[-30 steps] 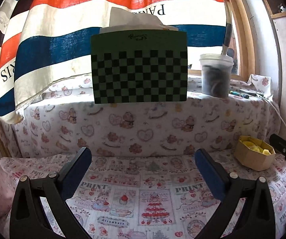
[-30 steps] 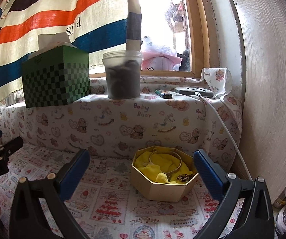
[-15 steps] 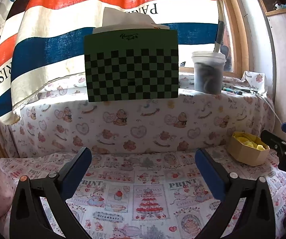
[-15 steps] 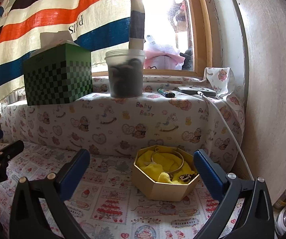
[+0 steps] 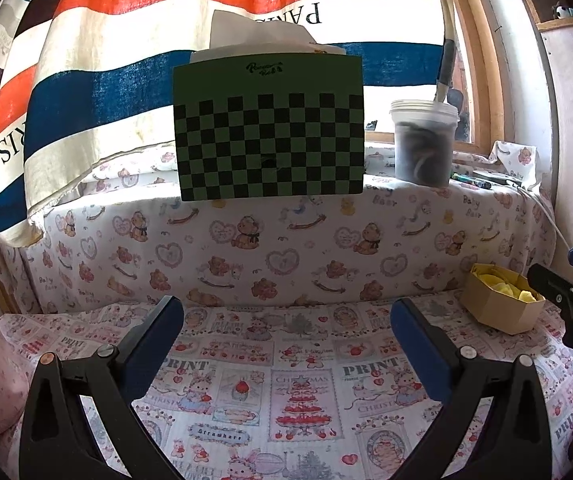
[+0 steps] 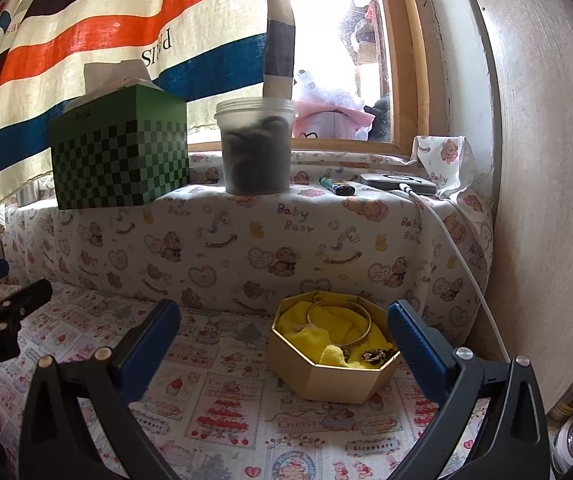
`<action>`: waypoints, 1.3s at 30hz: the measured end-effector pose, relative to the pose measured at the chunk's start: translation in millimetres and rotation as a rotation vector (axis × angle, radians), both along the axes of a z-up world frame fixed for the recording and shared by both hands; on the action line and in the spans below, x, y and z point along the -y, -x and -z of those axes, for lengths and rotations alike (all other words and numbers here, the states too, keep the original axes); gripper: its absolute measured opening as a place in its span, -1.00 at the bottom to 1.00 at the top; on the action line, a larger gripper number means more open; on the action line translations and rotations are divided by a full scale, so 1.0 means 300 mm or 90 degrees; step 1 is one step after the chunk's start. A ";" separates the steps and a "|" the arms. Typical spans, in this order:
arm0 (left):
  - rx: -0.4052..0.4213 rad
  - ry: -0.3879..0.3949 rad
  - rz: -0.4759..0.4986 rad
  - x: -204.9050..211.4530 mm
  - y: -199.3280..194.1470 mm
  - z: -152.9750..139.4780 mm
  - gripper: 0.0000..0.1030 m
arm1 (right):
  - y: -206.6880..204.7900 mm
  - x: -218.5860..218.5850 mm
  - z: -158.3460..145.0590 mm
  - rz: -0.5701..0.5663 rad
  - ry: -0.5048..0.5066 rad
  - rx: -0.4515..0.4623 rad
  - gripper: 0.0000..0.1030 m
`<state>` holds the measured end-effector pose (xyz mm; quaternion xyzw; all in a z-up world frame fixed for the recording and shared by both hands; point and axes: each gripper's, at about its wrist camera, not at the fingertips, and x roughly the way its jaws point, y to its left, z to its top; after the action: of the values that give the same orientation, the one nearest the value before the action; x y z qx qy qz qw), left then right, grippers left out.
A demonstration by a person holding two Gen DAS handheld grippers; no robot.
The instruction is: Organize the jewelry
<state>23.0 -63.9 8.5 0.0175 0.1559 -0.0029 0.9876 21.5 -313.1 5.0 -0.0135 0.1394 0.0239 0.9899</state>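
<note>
An octagonal tan jewelry box [image 6: 328, 374] lined with yellow cloth sits on the printed cloth surface at the right. It holds a gold bangle [image 6: 360, 326] and a small dark metal piece [image 6: 374, 355]. My right gripper [image 6: 282, 332] is open and empty, just in front of the box, which lies between its fingers toward the right one. My left gripper [image 5: 286, 330] is open and empty over bare cloth. In the left wrist view the box [image 5: 500, 306] is at the far right, beside the right gripper's fingers [image 5: 558, 288].
A cloth-covered ledge [image 6: 246, 216] runs along the back with a green checkered tissue box [image 6: 120, 160], a plastic jar [image 6: 256, 146], a lighter [image 6: 336, 186] and a cabled device [image 6: 398, 182]. A striped curtain hangs behind. A wooden panel [image 6: 546, 200] stands on the right.
Both grippers have drawn back slightly and the left view has shifted, so the box and ledge sit a little farther off. Both stay open and empty.
</note>
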 end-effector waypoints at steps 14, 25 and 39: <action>-0.004 -0.002 -0.008 -0.001 -0.004 0.001 0.99 | -0.003 -0.003 0.001 -0.002 0.000 -0.008 1.00; -0.007 -0.003 -0.010 -0.004 -0.011 0.002 0.99 | -0.010 0.001 0.002 0.001 -0.001 -0.014 1.00; -0.002 -0.008 -0.013 0.001 -0.006 0.001 0.99 | -0.010 0.000 0.002 0.001 -0.003 -0.014 1.00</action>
<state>24.9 -64.1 8.1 0.0219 0.1578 0.0079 0.9872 24.5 -313.2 4.4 -0.0112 0.1503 0.0239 0.9883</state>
